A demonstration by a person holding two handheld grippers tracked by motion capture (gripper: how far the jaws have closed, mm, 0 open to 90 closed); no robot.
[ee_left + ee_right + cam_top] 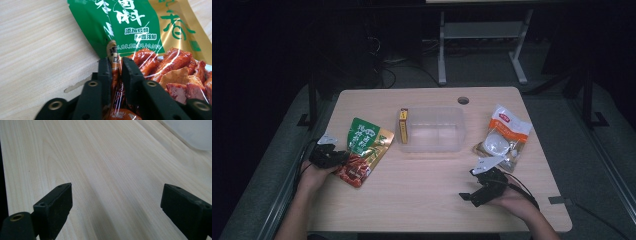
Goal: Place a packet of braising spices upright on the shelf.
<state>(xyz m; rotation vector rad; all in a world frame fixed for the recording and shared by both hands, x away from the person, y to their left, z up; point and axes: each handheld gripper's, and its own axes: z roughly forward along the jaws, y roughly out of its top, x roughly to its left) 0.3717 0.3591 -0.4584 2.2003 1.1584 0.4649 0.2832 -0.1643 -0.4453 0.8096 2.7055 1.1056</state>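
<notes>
From the high view I had the left gripper [328,158] at the near left edge of the green and gold snack pouch [364,150], which lay flat on the counter [422,190] to the left of the clear plastic tub [432,129]. In the left gripper view the fingers [105,72] were clenched on the pouch's edge [113,57], a fold of film pinched up between them with the printed meat pieces showing just beside. The right gripper [482,187] rested over bare wood at the near right, its fingers [56,202] spread wide with nothing between them, close to the white and orange bag [504,137]. A small yellow box [403,125] stood against the tub's left wall. I judged the step in hand to be lifting the pouch toward the tub. To do that well I wanted the pinch kept firm, since the bite was only on thin film near the rim and could slip; I reckoned a slow, straight lift, letting the heavier end hang below, then a carry over the yellow box without brushing it, would serve best before lowering into the tub.
</notes>
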